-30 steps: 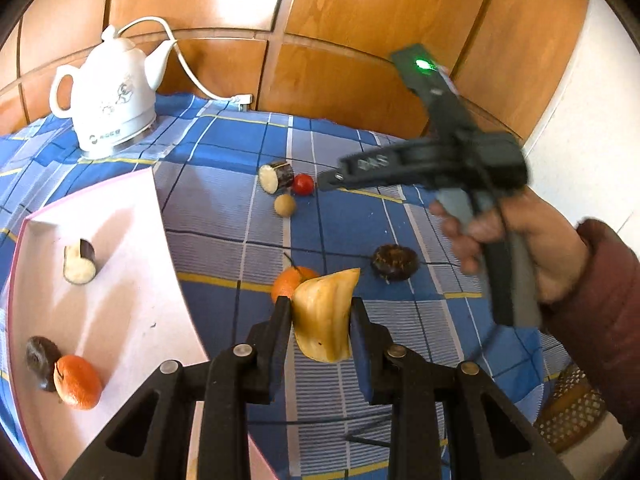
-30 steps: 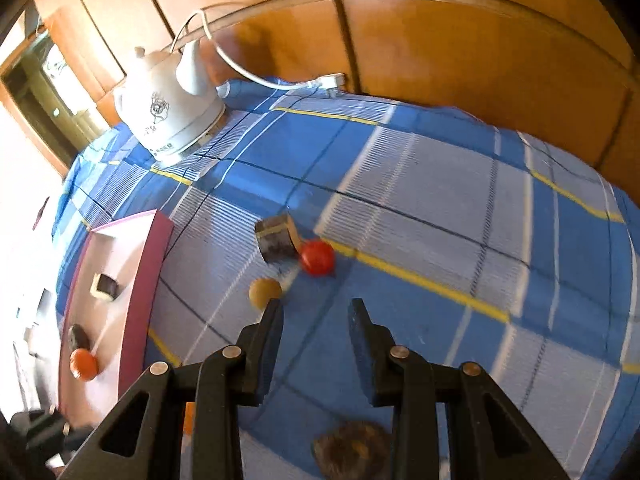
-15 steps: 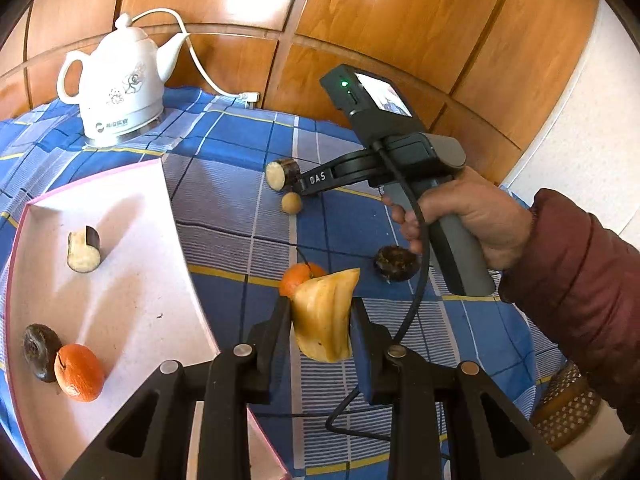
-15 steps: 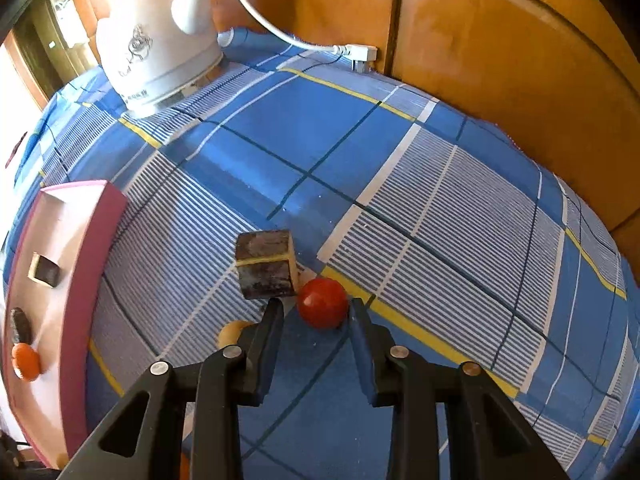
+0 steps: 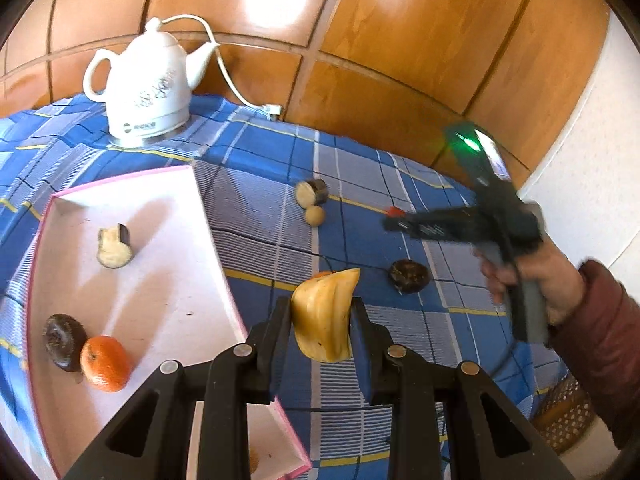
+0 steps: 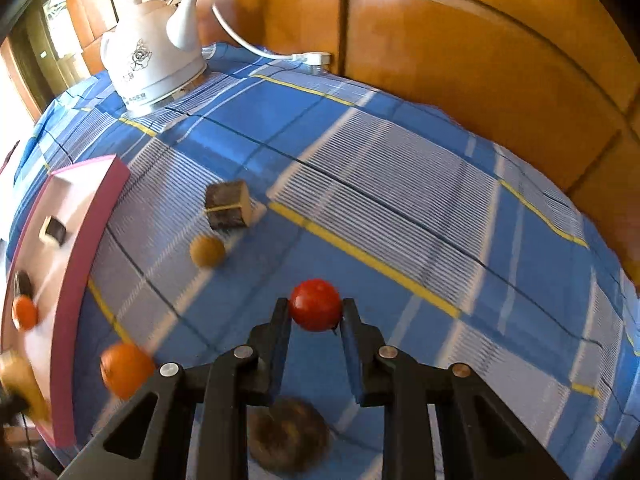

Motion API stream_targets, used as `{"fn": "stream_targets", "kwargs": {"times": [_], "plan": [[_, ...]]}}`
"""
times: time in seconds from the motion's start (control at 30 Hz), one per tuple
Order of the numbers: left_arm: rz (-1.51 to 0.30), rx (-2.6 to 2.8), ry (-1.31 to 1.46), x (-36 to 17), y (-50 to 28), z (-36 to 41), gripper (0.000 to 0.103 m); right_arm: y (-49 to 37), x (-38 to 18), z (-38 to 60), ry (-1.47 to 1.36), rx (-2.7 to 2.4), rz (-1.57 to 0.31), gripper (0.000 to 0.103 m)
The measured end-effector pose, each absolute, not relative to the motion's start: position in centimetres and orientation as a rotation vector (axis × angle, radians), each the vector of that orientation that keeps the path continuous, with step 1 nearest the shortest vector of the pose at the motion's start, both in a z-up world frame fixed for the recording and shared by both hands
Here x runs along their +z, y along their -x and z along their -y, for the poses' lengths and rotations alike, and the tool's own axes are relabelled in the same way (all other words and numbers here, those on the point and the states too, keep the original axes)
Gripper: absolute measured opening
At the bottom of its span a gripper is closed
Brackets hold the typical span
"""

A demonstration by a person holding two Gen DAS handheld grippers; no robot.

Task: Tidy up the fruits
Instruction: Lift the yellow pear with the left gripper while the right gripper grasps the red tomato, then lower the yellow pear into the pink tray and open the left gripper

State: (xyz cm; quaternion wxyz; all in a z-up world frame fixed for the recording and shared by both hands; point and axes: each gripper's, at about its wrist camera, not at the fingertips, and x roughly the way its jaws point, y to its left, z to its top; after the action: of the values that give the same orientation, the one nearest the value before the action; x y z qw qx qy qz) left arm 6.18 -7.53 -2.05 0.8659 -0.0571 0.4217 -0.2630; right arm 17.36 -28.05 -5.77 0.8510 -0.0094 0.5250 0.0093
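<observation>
Over the blue checked table (image 5: 260, 216), both grippers carry fruit.
Left wrist view: the left gripper (image 5: 320, 316) is clamped on a yellow fruit wedge (image 5: 324, 314), held just right of the pink tray (image 5: 168, 280), which holds an orange (image 5: 105, 363). Right wrist view: the right gripper (image 6: 315, 310) pinches a red tomato (image 6: 315, 305) above the cloth, near a small tan ball (image 6: 207, 251).

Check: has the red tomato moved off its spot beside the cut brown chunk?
Yes. The red tomato is now away from the brown chunk, clamped in the right tool.
</observation>
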Motion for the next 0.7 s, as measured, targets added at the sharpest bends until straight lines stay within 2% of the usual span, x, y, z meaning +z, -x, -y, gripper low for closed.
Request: {"fn": "stream_targets", "kwargs": {"times": [0.4,0.7], "plan": [[-0.841,-0.392,0.134,-0.8,-5.2,3.4,0.029,-10.4,-6.1,32.8,-0.106,-0.065,-1.111,0.025],[-0.838,-0.323,0.11,-0.8,-3.7,2.5,0.029,-9.4,-6.0,33.1,-0.151,-0.053,-1.077,0.025]]}}
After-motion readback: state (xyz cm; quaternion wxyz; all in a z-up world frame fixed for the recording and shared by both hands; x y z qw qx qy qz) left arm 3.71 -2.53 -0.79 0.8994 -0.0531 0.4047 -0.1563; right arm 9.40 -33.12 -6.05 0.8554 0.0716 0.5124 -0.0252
